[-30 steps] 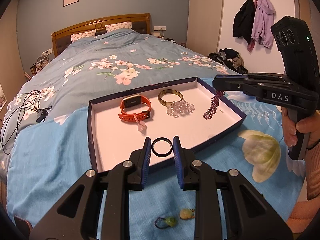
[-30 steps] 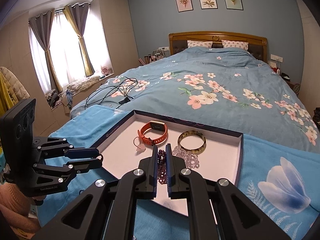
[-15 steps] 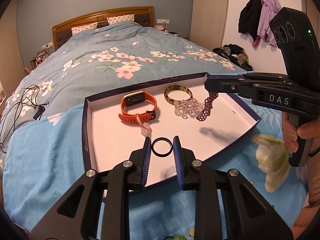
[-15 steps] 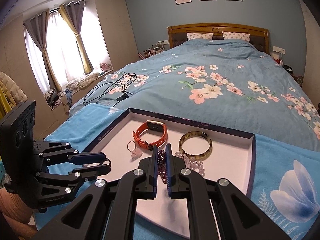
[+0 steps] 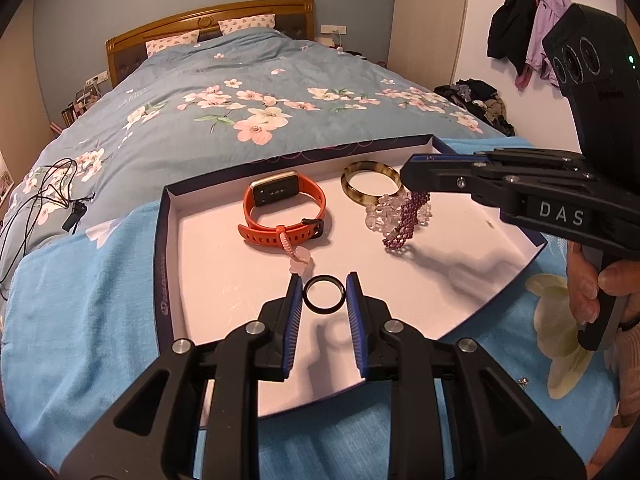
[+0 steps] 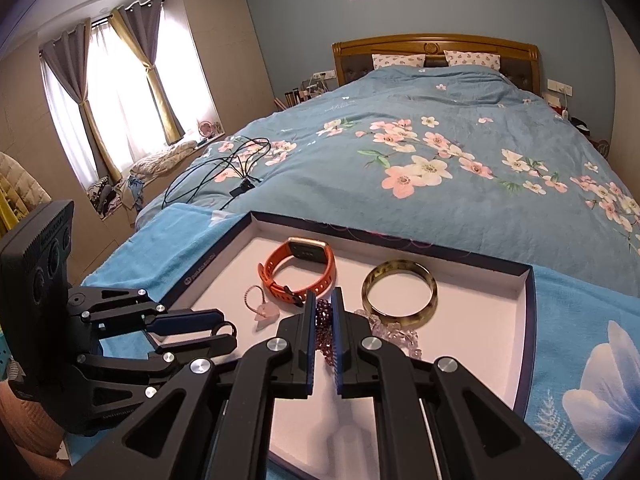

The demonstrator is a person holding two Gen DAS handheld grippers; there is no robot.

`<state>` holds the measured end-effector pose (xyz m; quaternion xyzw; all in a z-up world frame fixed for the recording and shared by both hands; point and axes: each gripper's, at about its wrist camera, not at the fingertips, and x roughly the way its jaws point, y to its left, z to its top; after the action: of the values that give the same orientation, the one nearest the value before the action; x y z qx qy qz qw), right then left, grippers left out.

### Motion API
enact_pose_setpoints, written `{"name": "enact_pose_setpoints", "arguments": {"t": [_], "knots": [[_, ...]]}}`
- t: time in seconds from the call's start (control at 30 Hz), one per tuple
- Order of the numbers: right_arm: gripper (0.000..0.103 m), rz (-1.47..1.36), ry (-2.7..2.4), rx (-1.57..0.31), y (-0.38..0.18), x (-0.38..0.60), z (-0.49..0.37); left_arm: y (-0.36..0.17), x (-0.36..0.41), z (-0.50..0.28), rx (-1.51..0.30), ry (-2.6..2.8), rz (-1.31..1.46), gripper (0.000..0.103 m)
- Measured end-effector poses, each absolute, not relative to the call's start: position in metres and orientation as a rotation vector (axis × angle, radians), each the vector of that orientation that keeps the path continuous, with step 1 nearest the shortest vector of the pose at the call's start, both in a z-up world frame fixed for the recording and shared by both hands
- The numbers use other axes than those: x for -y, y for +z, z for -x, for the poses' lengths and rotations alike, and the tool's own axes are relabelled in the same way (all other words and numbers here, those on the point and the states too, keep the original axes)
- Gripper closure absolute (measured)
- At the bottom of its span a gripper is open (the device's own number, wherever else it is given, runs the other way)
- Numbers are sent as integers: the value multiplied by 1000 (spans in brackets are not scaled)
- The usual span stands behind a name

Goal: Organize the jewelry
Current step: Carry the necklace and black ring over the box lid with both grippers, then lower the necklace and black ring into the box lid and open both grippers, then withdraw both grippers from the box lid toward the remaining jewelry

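Observation:
A shallow white tray with a dark rim (image 5: 160, 248) lies on the bed. In it are an orange smartwatch (image 5: 282, 210), a pink pendant (image 5: 298, 258), a tortoiseshell bangle (image 5: 370, 182) and a clear bead bracelet (image 5: 380, 210). My left gripper (image 5: 324, 300) is shut on a black ring (image 5: 324, 299), held over the tray's near part. My right gripper (image 6: 323, 312) is shut on a purple bead bracelet (image 6: 325, 330), whose lower end (image 5: 404, 232) touches the tray floor beside the clear beads.
The tray sits on a light blue towel (image 5: 80, 300) over the floral duvet (image 5: 248, 92). Black cables (image 5: 44, 196) lie on the bed to the left. Coats (image 5: 520, 28) hang on the right wall. Curtained windows (image 6: 116, 96) are on the left.
Both grippers moved forward over the tray. The right gripper lowered the purple bracelet from hanging free until its end rests on the tray floor. The left still holds the black ring.

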<state>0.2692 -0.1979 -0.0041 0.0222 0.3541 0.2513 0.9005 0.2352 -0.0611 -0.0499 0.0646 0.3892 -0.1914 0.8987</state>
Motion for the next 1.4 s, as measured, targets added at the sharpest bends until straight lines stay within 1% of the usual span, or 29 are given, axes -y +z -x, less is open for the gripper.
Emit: {"name": "enact_pose_setpoints", "arguments": {"t": [0.57, 0.77, 0.8, 0.83, 0.87, 0.93, 1.03, 1.1, 1.27, 1.4], "knots": [[96, -30, 452, -805, -25, 211, -281, -70, 68, -262, -875, -375, -141, 80], [91, -23, 427, -809, -26, 214, -280, -71, 71, -268, -880, -373, -134, 80], [88, -29, 423, -812, -26, 216, -280, -70, 72, -269, -880, -372, -135, 80], [84, -35, 418, -811, -26, 218, -280, -70, 71, -268, -879, -372, -132, 77], [83, -38, 414, -810, -26, 219, -279, -71, 70, -268, -881, -376, -124, 71], [81, -45, 409, -808, -25, 222, -277, -69, 67, -267, -876, -376, -116, 70], [76, -51, 403, -798, -21, 227, -271, -63, 62, -262, -852, -378, -104, 64], [76, -57, 411, -783, -16, 230, -264, -54, 57, -255, -823, -378, -100, 63], [69, -48, 444, -734, -1, 232, -236, -33, 42, -230, -749, -370, -98, 58], [67, -22, 481, -715, 4, 230, -209, -21, 29, -202, -701, -372, -98, 54]]}}
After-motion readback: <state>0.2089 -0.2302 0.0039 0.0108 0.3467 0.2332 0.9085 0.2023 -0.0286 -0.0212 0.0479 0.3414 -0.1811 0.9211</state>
